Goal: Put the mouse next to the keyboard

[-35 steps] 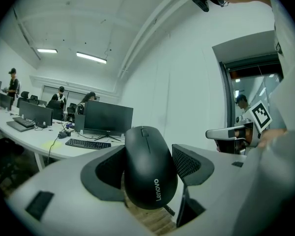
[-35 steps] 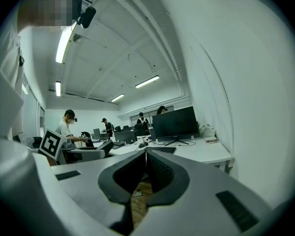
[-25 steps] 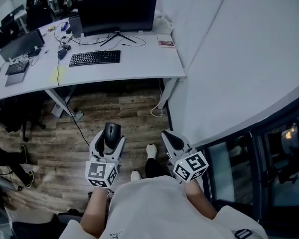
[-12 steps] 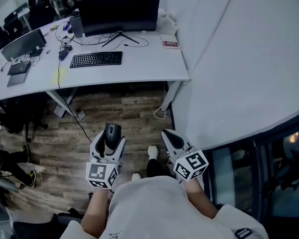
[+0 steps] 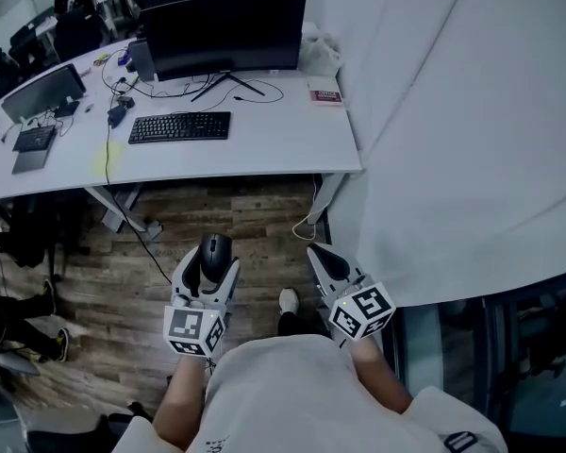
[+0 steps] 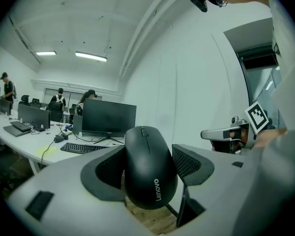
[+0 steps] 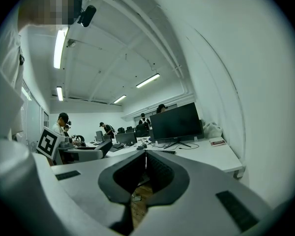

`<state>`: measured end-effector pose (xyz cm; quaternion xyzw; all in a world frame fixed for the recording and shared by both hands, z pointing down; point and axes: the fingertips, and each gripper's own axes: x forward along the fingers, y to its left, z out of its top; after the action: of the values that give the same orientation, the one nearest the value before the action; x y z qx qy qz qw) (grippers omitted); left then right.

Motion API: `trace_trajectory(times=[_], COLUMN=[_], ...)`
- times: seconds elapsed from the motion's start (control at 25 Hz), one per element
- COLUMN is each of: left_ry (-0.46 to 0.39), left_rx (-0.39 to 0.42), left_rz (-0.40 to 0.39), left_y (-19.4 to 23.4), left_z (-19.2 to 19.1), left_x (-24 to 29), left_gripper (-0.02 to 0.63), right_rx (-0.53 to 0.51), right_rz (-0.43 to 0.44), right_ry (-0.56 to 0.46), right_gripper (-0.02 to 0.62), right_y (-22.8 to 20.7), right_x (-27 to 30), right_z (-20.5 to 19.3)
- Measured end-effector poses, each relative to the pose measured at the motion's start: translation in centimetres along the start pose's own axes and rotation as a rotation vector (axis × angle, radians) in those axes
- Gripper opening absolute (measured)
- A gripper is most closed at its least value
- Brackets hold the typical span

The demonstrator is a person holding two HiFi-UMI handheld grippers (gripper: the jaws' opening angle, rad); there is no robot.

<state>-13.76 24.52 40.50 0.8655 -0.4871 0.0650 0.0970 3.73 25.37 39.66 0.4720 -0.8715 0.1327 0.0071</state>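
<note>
Keyboard point(image 5: 179, 126) nearer; mouse point(image 5: 215, 253) half-hidden in left gripper point(image 5: 210, 264)

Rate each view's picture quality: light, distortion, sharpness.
Head view: dim and bluish, darkest at the lower right, though the desk stays legible. Left gripper view: strong fisheye with a black rim; the mouse is sharp enough to show its Lenovo print; the ceiling lights blow out. Right gripper view: same fisheye, with a strip light glaring.
</note>
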Motion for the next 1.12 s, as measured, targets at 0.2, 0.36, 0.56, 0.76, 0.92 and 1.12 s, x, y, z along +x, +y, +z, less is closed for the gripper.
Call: trace_trajectory(times=[0.2,0.36,0.56,0.76,0.92,1.12], left_ry=[0.004,0.014,0.014,0.025,0.032,0.044], left_rx=[0.002,-0.003,0.000,0.003,0.009,0.016], left_rz=[0.012,0.024,0.035,0.038,0.037,0.034], left_y=[0.5,0.8,0.5,-0.1,-1.0,-2.2], left_z=[1.0,1.4,2.0,2.2,2.4,2.4], left_x=[3.1,5.6,9.0,11.8,14.1,16.8], left_gripper=[0.305,0.305,0.305,0.305,0.305,0.305], right_rx=[0.002,0.005,0.002,0.006,0.017,0.031], right_rz=[0.011,0.020,0.027,0.024,0.023,0.022], right_ry=[0.009,0.020,0.018,0.028,0.029,0.028], right_gripper=[0.018,0.018,0.018,0.018,0.018,0.018], right_y=[-2.6,-4.9,-8.3,-11.2,-13.7,-16.3], right_x=[2.0,3.3,4.8,5.3,5.4,5.4], right_z=[0.9,1.5,2.3,2.3,2.4,2.3])
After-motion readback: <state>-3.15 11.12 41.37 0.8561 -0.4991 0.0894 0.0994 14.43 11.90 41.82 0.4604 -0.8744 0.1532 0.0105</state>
